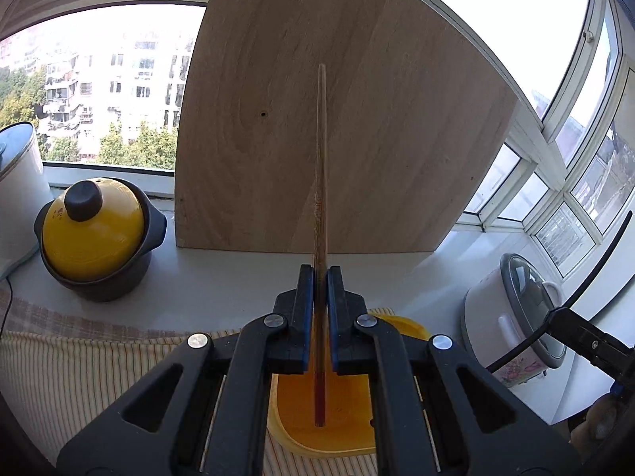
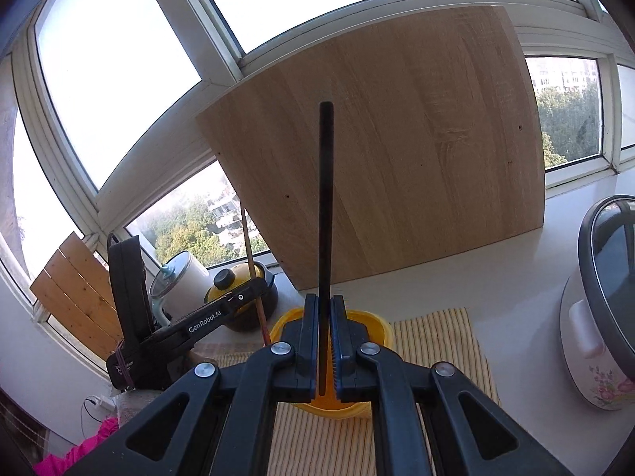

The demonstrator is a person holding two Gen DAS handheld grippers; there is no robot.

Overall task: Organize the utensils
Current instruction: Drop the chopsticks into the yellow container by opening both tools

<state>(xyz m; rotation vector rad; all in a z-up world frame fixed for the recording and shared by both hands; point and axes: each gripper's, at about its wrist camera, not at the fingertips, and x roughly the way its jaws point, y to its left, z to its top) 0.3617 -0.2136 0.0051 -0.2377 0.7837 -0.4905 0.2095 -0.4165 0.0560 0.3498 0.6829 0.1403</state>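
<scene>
The left gripper [image 1: 320, 273] is pinched on a wooden chopstick [image 1: 320, 166], which stands upright between its blue pads [image 1: 306, 297]; the stick's reddish lower end hangs over the yellow container [image 1: 349, 428] directly below, though whether it touches the bottom cannot be told. The right gripper [image 2: 324, 301] is likewise clamped on a black chopstick [image 2: 325, 198], held upright with its lower end showing between the fingers, above the same yellow container [image 2: 381, 327]. The container sits on a striped cloth [image 1: 79, 377] spread on the near part of the pale counter [image 1: 222, 277]. Behind it, at the far side, a large wooden board [image 1: 337, 139] leans against the window [image 1: 119, 79]. To the far left stands a dark pot [image 1: 107, 273] with a yellow lid [image 1: 91, 230] and a black knob, with a white appliance [image 1: 20, 190] just beside it at the left edge. On the right of the counter is a white cooker [image 1: 516, 325] with a glass lid and a flower print. In the right wrist view, the left gripper [image 2: 260, 289] appears to the left, holding its wooden chopstick [image 2: 250, 246] over the container's left rim.
</scene>
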